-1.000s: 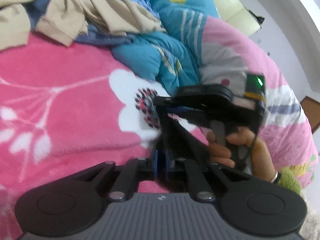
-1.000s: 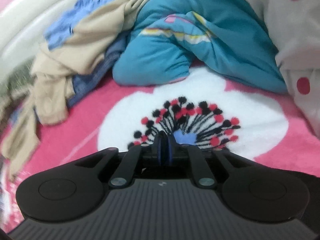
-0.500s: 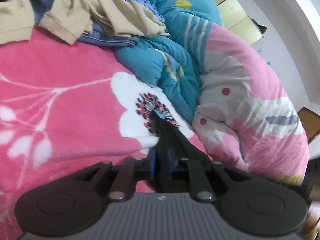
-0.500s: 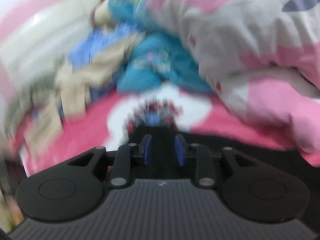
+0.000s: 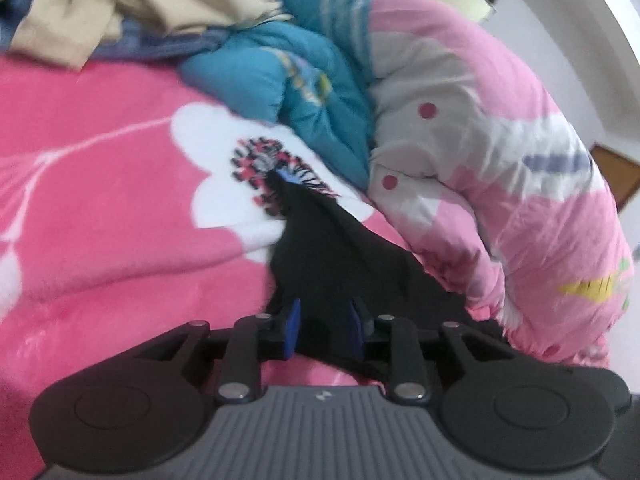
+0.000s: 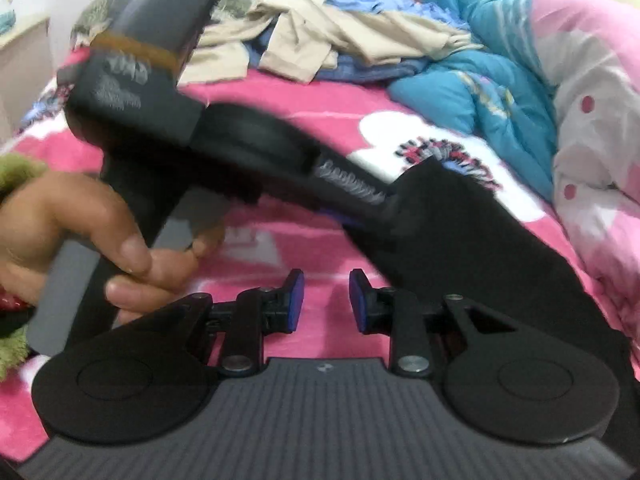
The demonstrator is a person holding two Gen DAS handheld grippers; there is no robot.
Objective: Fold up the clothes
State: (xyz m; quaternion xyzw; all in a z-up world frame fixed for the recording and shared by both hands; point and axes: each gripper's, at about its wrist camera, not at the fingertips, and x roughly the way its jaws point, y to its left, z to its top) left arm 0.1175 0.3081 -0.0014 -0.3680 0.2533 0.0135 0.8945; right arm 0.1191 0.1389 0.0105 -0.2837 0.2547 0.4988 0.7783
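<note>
— The black garment (image 5: pixel 332 264)?
— Plain, dark, drawn into a taut wedge over the pink blanket (image 5: pixel 100 200); it runs between the parted fingers of the left gripper (image 5: pixel 323 330).
— The right gripper (image 6: pixel 326 300)?
— Jaws apart, holding nothing.

**Bed under a pink floral blanket**

The bed (image 5: pixel 100 208) is covered by a pink blanket with white flower shapes (image 5: pixel 224 184). Straight ahead of the left tool (image 5: pixel 324 330), a black garment (image 5: pixel 340 264) lies spread on the blanket, reaching the flower's dotted centre. Farther ahead and left sits a heap of beige and blue clothes (image 5: pixel 132 4). A bunched teal-and-pink quilt (image 5: pixel 460 128) lies ahead and to the right.
</note>
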